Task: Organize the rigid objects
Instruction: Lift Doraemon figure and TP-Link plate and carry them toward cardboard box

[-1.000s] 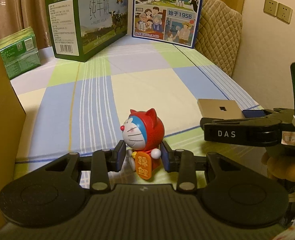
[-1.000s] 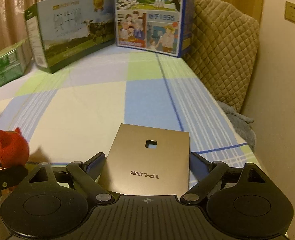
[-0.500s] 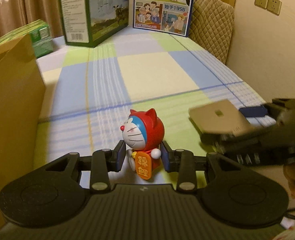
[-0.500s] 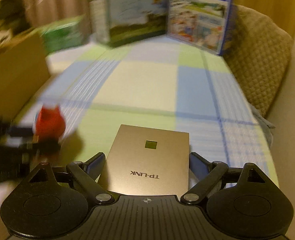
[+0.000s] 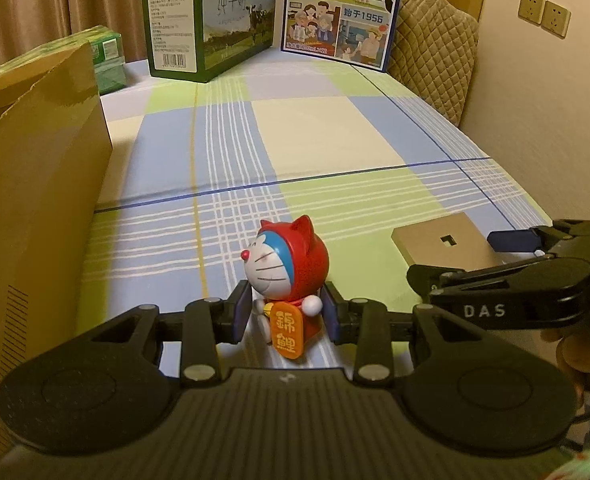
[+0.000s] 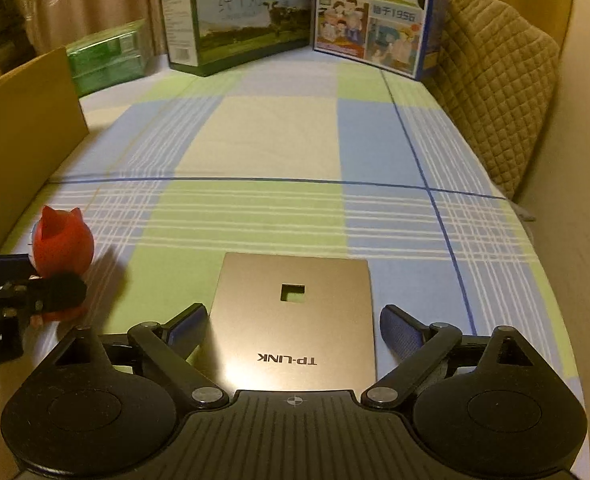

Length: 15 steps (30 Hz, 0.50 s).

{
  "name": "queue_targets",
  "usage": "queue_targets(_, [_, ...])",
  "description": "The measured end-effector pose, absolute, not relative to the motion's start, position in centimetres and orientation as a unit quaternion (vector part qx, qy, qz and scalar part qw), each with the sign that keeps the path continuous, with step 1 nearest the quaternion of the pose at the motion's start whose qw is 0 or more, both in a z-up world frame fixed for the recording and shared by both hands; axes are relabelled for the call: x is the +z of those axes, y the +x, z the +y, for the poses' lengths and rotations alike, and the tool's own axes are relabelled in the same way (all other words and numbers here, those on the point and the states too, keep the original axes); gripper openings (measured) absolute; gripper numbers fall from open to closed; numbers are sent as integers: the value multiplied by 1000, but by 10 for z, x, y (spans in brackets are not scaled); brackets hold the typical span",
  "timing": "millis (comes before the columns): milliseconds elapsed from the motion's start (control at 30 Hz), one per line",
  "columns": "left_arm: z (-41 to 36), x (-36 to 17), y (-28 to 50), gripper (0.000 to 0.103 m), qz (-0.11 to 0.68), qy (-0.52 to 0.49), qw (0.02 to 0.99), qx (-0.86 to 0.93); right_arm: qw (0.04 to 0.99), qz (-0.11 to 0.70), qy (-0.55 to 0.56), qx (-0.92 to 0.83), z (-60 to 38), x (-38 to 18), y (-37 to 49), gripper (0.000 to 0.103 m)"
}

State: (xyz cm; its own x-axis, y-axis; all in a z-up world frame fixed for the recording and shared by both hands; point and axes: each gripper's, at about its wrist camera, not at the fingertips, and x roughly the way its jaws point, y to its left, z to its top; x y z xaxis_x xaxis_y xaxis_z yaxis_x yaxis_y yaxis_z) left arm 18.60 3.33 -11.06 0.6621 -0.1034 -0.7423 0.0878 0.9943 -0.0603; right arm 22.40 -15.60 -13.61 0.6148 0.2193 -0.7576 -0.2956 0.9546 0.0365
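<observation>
Left wrist view: red cat figurine (image 5: 286, 276) is clamped by left gripper (image 5: 286, 312). Gold TP-LINK panel (image 6: 295, 320) is framed, unpressed, by right gripper (image 6: 293, 326), whose jaws have just been opening.

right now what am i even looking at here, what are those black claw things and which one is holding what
Each black claw is a hand-held two-finger gripper with a camera looking forward along its fingers; a person holds one in each hand. One picture comes from the left gripper, the other from the right gripper.

The left one is clamped on a small red cat figurine. The right one has just been opening its jaws; the flat gold TP-LINK panel lies between them with gaps at both sides, so it looks let go.

Everything sits on a checked cloth. A brown cardboard box stands at the left, and two milk cartons and a green pack stand at the far end.
</observation>
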Motion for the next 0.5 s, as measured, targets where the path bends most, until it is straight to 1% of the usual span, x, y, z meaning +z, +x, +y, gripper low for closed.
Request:
queue_targets(133, [31,-111,186,31,408,-9,912,-51,900,414,-39,133,-154,-135,221,89])
queue_targets(167, [32,-111,186,30,408,-8,912,-52,900,413,-40,133,-153,-134,221,83])
queue_targets(200, [31,-111,186,28,408,-7,911,-52,901,411,-39,134,-153,-133,220,83])
queue_targets(500, [30,-113,189,29,420,7,906,-51,903,408,-24,127,-159,-127,220,82])
